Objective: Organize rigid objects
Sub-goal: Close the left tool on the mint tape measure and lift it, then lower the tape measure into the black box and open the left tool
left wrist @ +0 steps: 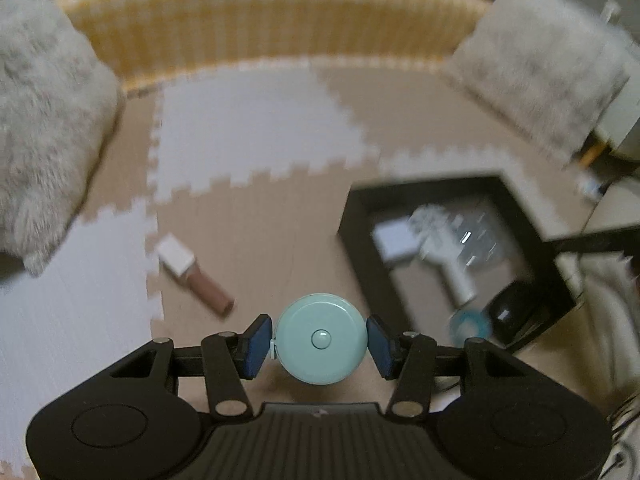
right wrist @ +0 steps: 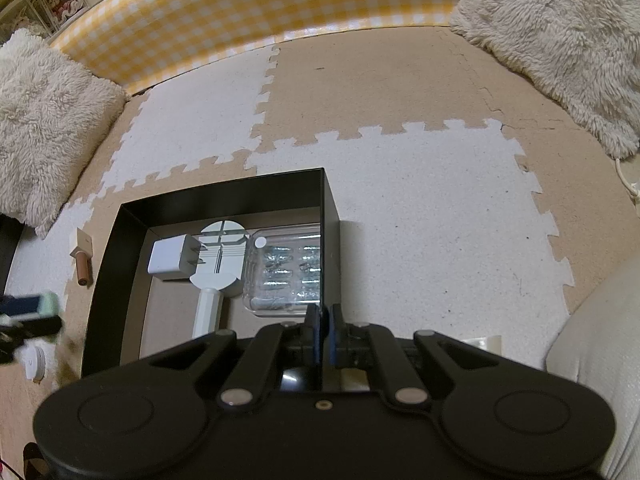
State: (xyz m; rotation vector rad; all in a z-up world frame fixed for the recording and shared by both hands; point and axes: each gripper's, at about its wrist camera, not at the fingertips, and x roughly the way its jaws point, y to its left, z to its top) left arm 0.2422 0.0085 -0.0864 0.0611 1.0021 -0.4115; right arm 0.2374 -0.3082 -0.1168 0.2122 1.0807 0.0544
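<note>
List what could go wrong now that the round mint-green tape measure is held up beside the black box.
1. The round mint-green tape measure is pinched only at its curved edges by the left gripper, so it may slip out.
2. The black box already holds a white plug adapter, a white handheld fan and a clear plastic case; a drop could knock them.

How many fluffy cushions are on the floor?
2. One fluffy cream cushion lies at the left by the yellow checked wall; the other fluffy cream cushion lies at the far right. More may be hidden outside the view.

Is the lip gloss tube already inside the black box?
No, the lip gloss tube lies on the foam mat, left of the black box.
</note>
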